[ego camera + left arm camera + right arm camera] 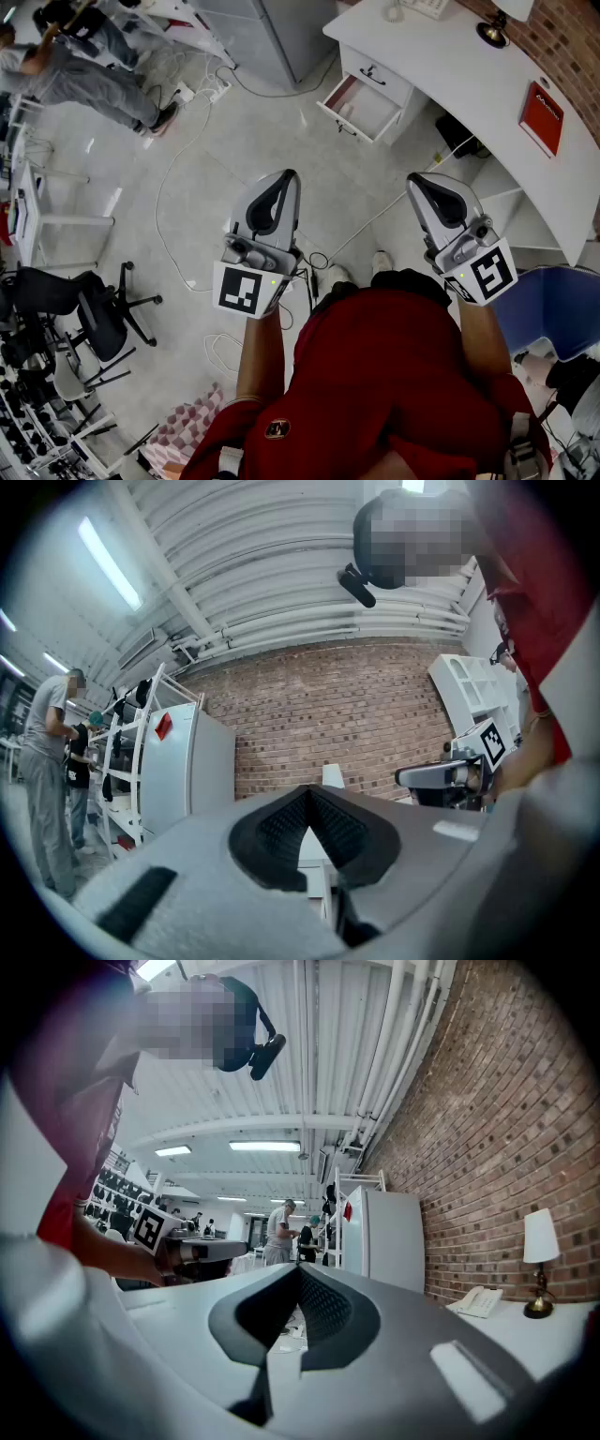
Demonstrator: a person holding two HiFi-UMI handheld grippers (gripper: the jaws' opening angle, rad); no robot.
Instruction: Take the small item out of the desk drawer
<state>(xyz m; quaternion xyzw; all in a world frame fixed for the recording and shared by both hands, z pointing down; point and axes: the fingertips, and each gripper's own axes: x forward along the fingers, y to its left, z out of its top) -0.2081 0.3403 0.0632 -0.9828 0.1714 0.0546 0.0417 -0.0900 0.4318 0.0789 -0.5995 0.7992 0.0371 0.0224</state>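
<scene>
The left hand-held gripper (287, 176) and right hand-held gripper (415, 180) are hovering shut and empty, well apart from the open drawer (373, 111). Its small item is not showing from here. It is probably light, suiting a gentle pinch across its sides.

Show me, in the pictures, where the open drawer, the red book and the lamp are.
Drawer (368, 109): head view, on its bare inner floor.
Red book (542, 117): head view, on the middle of its cover.
Lamp (539, 1236): right gripper view, on its white shade.

Rough red brick wall (328, 714); smooth matt white desk (450, 66); glossy pale floor (253, 131); red cloth shirt (394, 375)
</scene>
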